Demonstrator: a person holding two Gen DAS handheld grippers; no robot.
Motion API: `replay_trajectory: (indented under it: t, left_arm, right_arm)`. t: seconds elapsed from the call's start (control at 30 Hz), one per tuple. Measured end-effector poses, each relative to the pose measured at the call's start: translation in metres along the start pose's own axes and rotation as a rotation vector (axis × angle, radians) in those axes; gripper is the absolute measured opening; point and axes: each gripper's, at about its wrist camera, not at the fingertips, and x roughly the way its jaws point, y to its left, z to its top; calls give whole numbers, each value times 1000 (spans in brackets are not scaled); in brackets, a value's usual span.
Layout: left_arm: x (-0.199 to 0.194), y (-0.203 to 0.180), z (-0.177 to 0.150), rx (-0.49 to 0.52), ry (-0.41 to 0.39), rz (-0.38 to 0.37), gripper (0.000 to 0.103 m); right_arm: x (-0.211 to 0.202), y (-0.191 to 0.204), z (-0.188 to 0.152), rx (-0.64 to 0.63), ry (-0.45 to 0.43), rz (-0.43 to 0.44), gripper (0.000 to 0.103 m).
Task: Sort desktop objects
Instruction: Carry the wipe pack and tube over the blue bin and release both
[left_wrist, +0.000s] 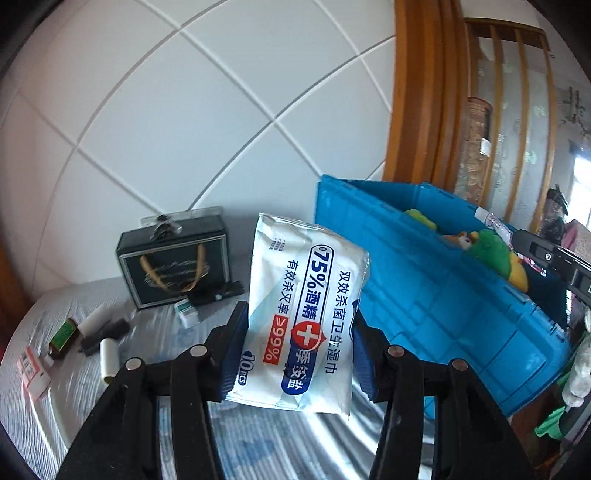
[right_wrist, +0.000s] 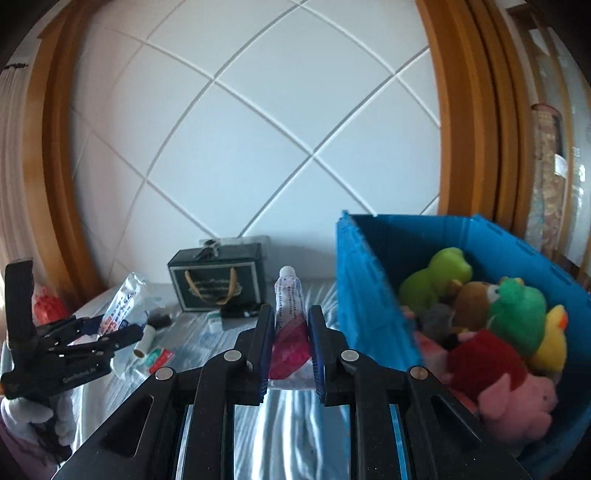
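The fingers of the left gripper (left_wrist: 299, 354) fill the bottom centre of the left wrist view, clamped on the lower end of a white pack of wet wipes (left_wrist: 304, 310), which stands up between them, held clear of the surface below. In the right wrist view the fingers of the right gripper (right_wrist: 290, 350) are drawn in tight on a tube (right_wrist: 290, 314) with a red lower part and a white cap, pinched near its flat end so that the cap points away toward the centre of the frame. Both loads are carried, not resting on anything.

Judged from this, the step in hand is the transfer: each hand has an item and the blue crate (right_wrist: 365, 295) is the likely place for them. In the right wrist view the crate sits at right, already holding plush toys (right_wrist: 517, 310); in the left wrist view its wall rises just right of the wipes. The next move calls for carrying each item over the crate's rim before letting go.

Farther off, on the striped bed cover (left_wrist: 258, 435), small boxes and white rolls lie at lower left, well apart from the crate. Behind them a dark gift bag (left_wrist: 173, 258) with gold handles stands against the white panelled wall.
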Motion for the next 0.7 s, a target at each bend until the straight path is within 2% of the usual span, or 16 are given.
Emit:
replay_trajectory:
  t: [0.13,0.33,0.53,0.7]
  left_arm:
    - [12,-75,23,54,-11,-101,50]
    - [36,-182,42,136,-1,-222,50]
    - [56,-253,43,234,44,-233,50]
    - [67,-277,41,280,77,-204,50]
  right_arm:
    - [-33,-57,3,32,-34,-94,18]
    - [-62,-133,-2,69,-31,-187,18]
    - [-63,-196,-15,109,19,-209,18]
    - [-53,-228,-27,124,55,-216,18]
